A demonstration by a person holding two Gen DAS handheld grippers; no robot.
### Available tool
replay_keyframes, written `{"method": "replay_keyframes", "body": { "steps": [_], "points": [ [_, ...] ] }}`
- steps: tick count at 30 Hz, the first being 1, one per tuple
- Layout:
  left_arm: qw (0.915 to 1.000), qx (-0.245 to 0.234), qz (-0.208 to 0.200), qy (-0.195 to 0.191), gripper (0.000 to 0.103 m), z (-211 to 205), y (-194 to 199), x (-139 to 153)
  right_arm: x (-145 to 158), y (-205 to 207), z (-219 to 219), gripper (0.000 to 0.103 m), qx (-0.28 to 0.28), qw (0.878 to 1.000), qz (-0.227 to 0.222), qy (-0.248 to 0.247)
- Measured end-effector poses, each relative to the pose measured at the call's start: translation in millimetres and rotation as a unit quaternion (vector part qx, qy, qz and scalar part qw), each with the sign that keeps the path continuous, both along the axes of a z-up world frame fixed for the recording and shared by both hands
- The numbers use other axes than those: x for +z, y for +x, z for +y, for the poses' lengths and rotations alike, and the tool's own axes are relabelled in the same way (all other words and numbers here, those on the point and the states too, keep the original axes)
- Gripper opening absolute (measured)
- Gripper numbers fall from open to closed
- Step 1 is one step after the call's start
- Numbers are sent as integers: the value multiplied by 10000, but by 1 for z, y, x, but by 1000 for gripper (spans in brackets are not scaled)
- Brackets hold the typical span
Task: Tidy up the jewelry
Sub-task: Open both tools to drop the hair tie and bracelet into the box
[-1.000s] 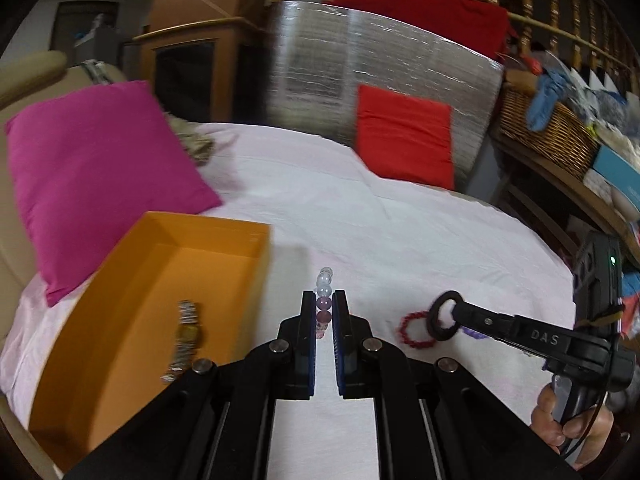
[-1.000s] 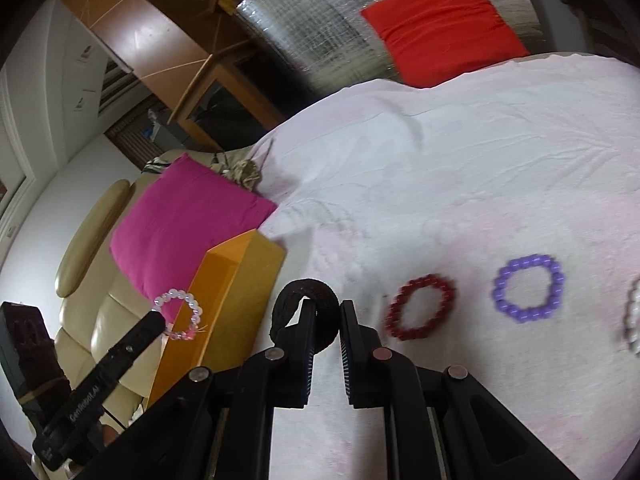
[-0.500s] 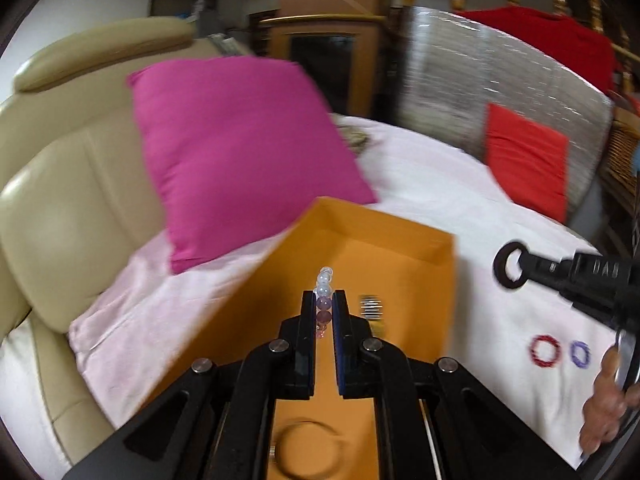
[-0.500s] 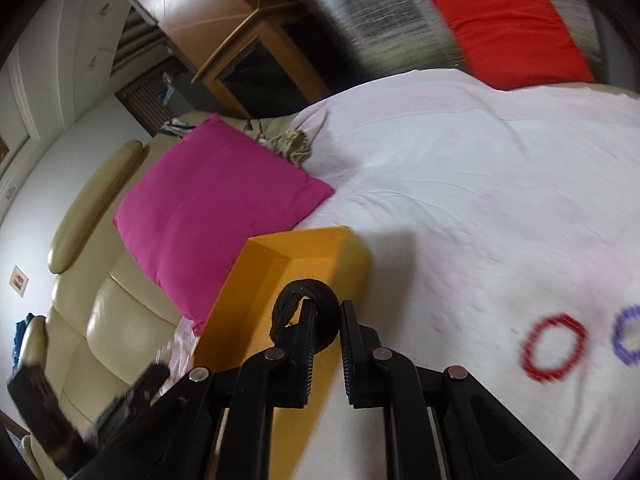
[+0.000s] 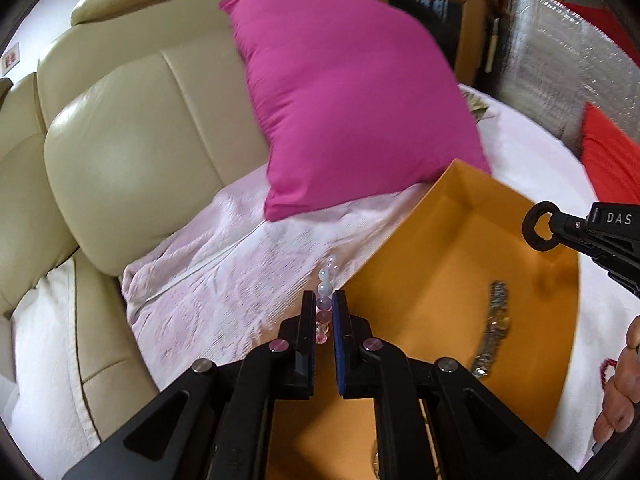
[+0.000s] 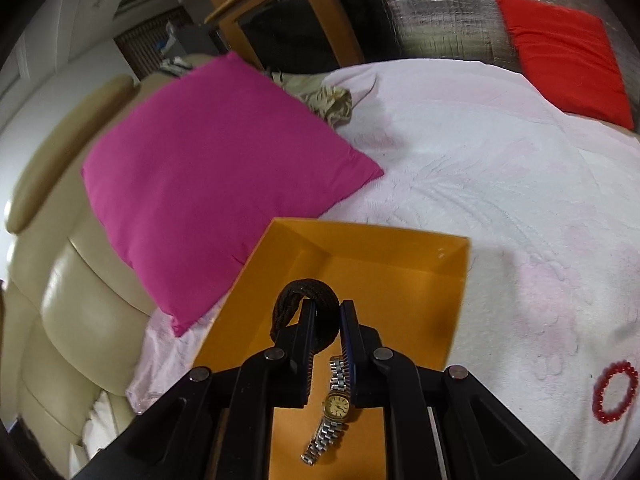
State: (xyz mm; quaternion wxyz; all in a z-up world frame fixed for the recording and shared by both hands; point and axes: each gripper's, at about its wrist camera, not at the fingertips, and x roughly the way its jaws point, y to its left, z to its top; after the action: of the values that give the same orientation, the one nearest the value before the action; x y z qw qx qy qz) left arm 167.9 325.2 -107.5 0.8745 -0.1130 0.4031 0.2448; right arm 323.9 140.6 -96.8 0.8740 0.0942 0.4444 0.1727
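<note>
Left wrist view gives us the pale bead bracelet (image 5: 325, 294) clamped edge-on in the left tongs (image 5: 324, 310), its line of beads running straight ahead, over the pink bedspread (image 5: 240, 276) just outside the orange box (image 5: 532, 280); we judge that letting go here would drop it beside the box. The right tongs (image 6: 325, 322) are clamped on a black hair tie (image 6: 303, 292), loop upright, above the box near the watch (image 6: 334, 402); it could snag on a finger

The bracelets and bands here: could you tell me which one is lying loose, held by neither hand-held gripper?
The red bead bracelet, flat on the pink blanket.
</note>
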Motion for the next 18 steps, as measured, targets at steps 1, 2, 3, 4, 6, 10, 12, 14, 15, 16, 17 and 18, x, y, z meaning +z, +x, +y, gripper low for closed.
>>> {"method": "replay_keyframes", "body": {
  "steps": [1,2,3,4,6,10,12,14,15,16,17,18],
  "points": [
    [10000,28,66,11,9,-1,1,-2,-3,1,3,15,12,10000,64,-70],
    [10000,9,77,8,11,-1,3,-1,-5,1,5,20,15,9998,130,-125],
    [10000,-29,80,24,13,-3,3,0,-6,1,6,23,-5,9998,148,-150],
    [9999,-51,74,66,22,-6,3,2,-7,1,6,32,-20,9998,145,-149],
    [9998,-64,18,163,46,-9,3,6,-5,-3,0,51,-44,9999,82,-68],
    [9987,11,-132,485,55,-18,1,14,9,-12,-17,58,-151,9997,-170,46],
    [9987,25,-222,469,56,-20,1,16,16,-16,-28,58,-239,9993,-271,31],
    [9979,42,-284,574,59,-25,1,18,23,-20,-43,58,-370,9987,-364,24],
    [9975,24,-333,625,60,-29,1,21,26,-22,-55,58,-465,9982,-388,26],
    [9970,-7,-390,674,62,-34,1,23,29,-24,-67,58,-571,9976,-396,31],
    [9964,-29,-435,734,63,-38,1,25,32,-26,-78,58,-655,9970,-403,52],
    [9952,-62,-492,849,64,-45,1,27,34,-29,-93,58,-773,9961,-409,93]
  ]
}}
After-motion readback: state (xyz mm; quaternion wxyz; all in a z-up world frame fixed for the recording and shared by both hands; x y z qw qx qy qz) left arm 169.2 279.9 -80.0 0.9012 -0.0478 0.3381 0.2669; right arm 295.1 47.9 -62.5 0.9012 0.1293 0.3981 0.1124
